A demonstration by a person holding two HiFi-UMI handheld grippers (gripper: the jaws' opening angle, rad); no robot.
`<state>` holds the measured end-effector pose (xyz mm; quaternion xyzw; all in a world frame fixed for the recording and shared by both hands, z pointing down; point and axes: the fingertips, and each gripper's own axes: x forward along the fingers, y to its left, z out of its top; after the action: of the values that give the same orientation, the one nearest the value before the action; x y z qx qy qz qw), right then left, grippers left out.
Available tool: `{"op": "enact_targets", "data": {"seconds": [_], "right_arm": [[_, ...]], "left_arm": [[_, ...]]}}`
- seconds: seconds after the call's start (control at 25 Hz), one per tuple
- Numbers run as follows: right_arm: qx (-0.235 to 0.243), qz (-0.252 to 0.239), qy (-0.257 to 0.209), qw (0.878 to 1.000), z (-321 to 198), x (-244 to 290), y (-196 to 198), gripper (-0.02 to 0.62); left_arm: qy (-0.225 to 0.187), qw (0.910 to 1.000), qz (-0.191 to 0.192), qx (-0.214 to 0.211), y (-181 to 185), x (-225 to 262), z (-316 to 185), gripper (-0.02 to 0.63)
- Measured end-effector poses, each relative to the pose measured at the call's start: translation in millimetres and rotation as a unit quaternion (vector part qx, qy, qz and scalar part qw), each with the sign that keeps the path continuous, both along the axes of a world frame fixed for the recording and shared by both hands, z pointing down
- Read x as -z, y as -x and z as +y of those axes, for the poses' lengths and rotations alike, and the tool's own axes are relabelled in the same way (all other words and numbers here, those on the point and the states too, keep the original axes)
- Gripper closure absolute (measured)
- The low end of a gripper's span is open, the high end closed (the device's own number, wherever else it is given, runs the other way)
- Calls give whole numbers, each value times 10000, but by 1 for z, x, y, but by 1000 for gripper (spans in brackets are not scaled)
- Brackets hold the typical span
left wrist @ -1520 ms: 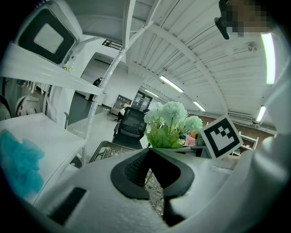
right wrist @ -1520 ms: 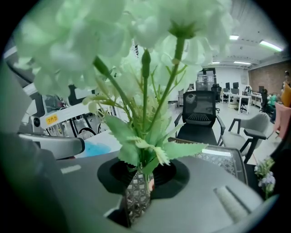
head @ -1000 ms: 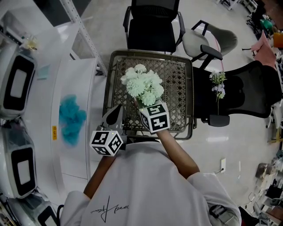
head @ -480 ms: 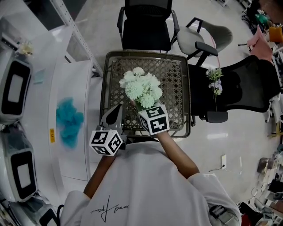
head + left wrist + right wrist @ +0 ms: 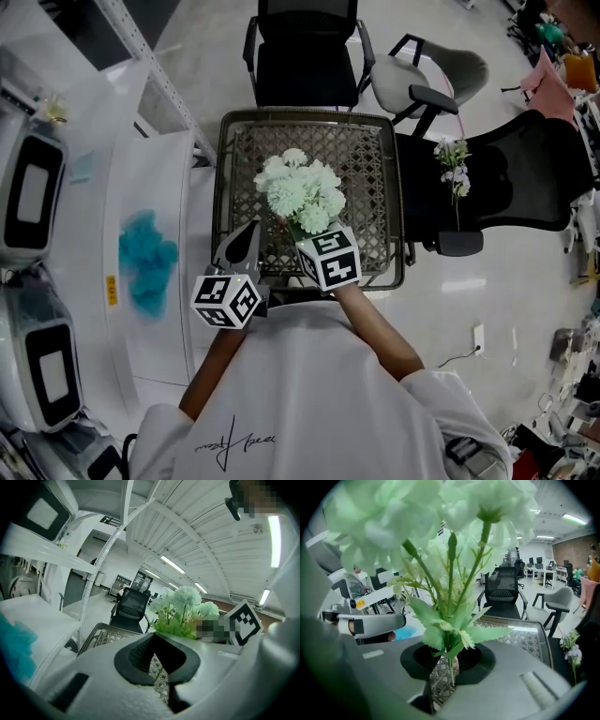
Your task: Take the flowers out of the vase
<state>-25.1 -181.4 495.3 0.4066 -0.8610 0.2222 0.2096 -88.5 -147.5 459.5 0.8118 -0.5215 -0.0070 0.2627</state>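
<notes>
A bunch of white-green flowers (image 5: 302, 190) hangs over the woven metal table (image 5: 375, 159). My right gripper (image 5: 298, 228) is shut on its green stems (image 5: 449, 641) just below the leaves, and the blooms fill the upper right gripper view. My left gripper (image 5: 242, 246) is to the left of the bunch at the table's near left corner, shut with nothing in it. In the left gripper view the flowers (image 5: 185, 611) stand ahead and to the right of its tips (image 5: 157, 644). No vase shows in any view.
A tuft of blue flowers (image 5: 145, 258) lies on the white counter (image 5: 159, 169) to the left. A small purple-white sprig (image 5: 453, 169) rests on a black chair (image 5: 506, 178) to the right. Another black chair (image 5: 302, 56) and a grey one (image 5: 422, 75) stand beyond the table.
The right gripper has drawn the flower bunch slightly towards the table's near edge. The left gripper has kept its place.
</notes>
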Motion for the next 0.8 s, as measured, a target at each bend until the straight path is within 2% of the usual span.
{"op": "enact_targets", "data": {"seconds": [0.8], "right_arm": [[-110, -71, 96, 9999, 15, -3, -21, 525]], "left_arm": [[72, 9999, -69, -81, -4, -5, -6, 601]]}}
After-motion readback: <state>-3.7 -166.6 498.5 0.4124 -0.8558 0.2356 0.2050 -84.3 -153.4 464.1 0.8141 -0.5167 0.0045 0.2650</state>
